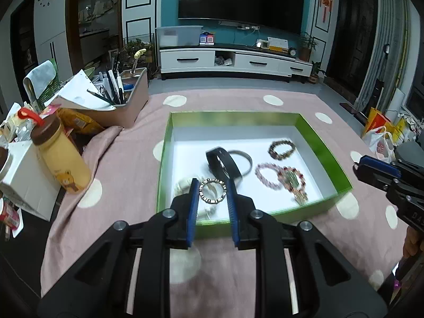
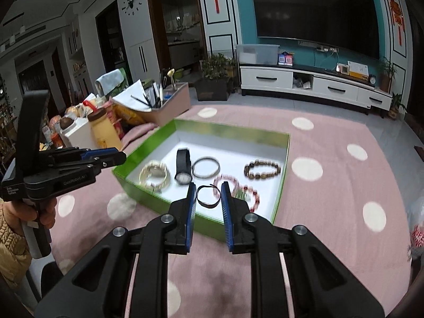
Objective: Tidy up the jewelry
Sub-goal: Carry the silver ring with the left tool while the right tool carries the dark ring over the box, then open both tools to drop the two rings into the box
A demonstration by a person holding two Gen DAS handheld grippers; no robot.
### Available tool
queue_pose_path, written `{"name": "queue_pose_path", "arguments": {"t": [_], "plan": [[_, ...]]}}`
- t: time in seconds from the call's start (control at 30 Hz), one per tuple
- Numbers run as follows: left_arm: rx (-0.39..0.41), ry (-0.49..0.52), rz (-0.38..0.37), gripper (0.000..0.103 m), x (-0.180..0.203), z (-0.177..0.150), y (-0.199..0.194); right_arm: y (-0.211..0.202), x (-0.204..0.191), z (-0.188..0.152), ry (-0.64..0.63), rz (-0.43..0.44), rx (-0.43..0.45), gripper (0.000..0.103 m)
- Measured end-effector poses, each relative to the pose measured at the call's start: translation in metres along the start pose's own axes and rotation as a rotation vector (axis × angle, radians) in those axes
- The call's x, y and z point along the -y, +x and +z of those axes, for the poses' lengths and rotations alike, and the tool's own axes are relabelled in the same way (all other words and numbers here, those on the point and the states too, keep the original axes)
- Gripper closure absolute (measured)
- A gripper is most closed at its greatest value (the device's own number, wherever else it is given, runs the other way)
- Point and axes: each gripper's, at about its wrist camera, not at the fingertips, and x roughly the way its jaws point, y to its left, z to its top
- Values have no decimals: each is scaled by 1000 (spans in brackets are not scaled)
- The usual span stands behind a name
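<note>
Left wrist view: left gripper [image 1: 212,189] at lower centre, pads closed on a studded ring bracelet [image 1: 212,191], held over the near-left part of the green box [image 1: 327,143]. Inside box, centre frame: black watch [image 1: 222,163] overlapping a silver bangle [image 1: 245,157]; brown bead bracelet [image 1: 281,149] toward upper right of the tray; pink bead bracelet [image 1: 266,175] and a red/green beaded piece [image 1: 292,180] touching at lower right; pale coiled bracelet [image 1: 184,185] partly hidden behind left finger. Right gripper [image 1: 356,168] at right edge, outside box; from here cannot tell if open or closed. Right wrist view: right gripper [image 2: 208,194] at lower centre, pads clamped on a thin dark bangle [image 2: 208,196], above near wall of box, approx over the pink beads. Left gripper seen side-on at left edge, above box's left corner. Judged step: both pieces in transit, placement pending. Next move likely needs: lowering each onto bare white floor, e.g. far half of box, apart from the rest, then releasing w/o snagging. Motion blur noted; fine detail uncertain.
</note>
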Motion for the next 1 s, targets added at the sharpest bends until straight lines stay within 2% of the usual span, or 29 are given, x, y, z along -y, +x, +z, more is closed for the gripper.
{"name": "queue_pose_path", "arguments": {"t": [0.27,0.5,0.73,0.77,0.83,0.87,0.97,1.0], "plan": [[-29,-3,23,83,-7,31,35,38,6,37,7,17,-22,84],[-68,-10,32,83,-13,49,72,82,14,57,27,12,-83,84],[-67,-16,56,82,-16,65,95,121,25,74,79,-8,-122,84],[-64,-16,58,82,-17,67,97,128,29,76,98,-8,-128,83],[-60,-22,68,81,-19,71,101,135,33,78,120,-14,-128,71],[-62,-25,64,78,-19,72,102,138,36,79,136,-24,-129,61],[-57,-33,68,67,-23,74,103,140,42,79,165,-31,-126,58],[-56,-36,70,67,-24,74,103,140,42,79,167,-33,-124,58]]}}
